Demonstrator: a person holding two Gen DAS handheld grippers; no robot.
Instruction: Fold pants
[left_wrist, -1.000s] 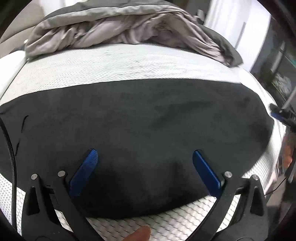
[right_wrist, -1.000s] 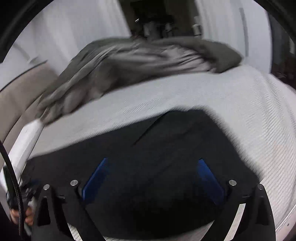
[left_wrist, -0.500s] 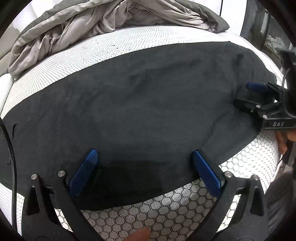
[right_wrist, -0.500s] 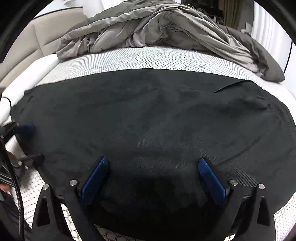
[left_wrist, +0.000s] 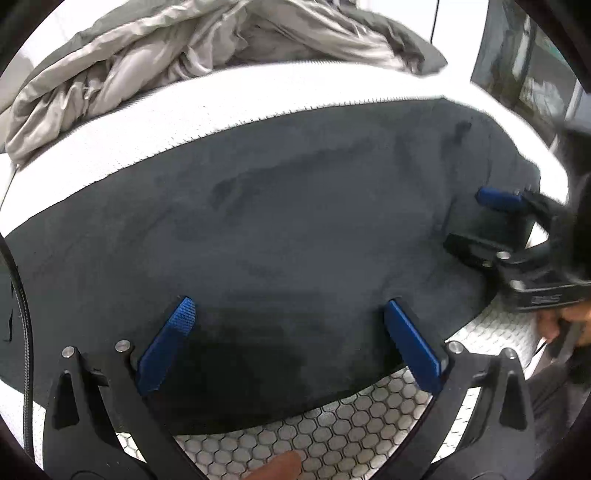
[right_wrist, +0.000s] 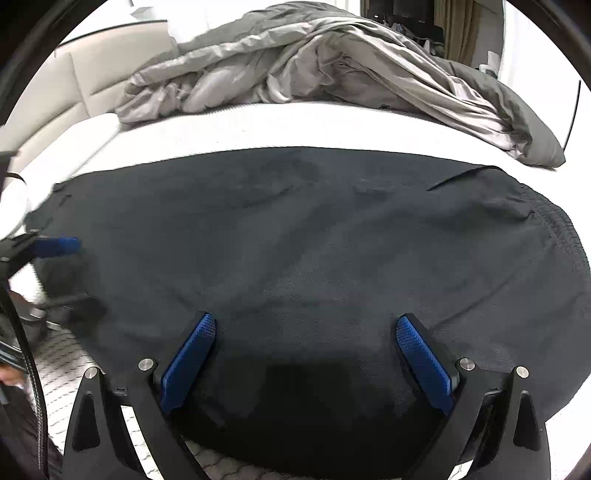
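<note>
Both pairs of jaws stand wide apart, nothing between them. My left gripper (left_wrist: 288, 332) hovers low over the near edge of the dark navy fabric pants (left_wrist: 295, 229), blue pads splayed either side of the cloth. My right gripper (right_wrist: 304, 349) does likewise, further along the same garment. Pants lie spread flat across the bed's white hexagon-patterned mattress cover (left_wrist: 332, 435), near edge just short of the mattress edge; gathered waistband at the right end in the right wrist view. Crumpled grey duvet (right_wrist: 332, 66) heaped at the far side of the bed, apart from the pants. Left wrist view: right gripper enters from the right, blurred, a hand (left_wrist: 569, 321) on its handle. Cream upholstered headboard (right_wrist: 103, 70) behind.
</note>
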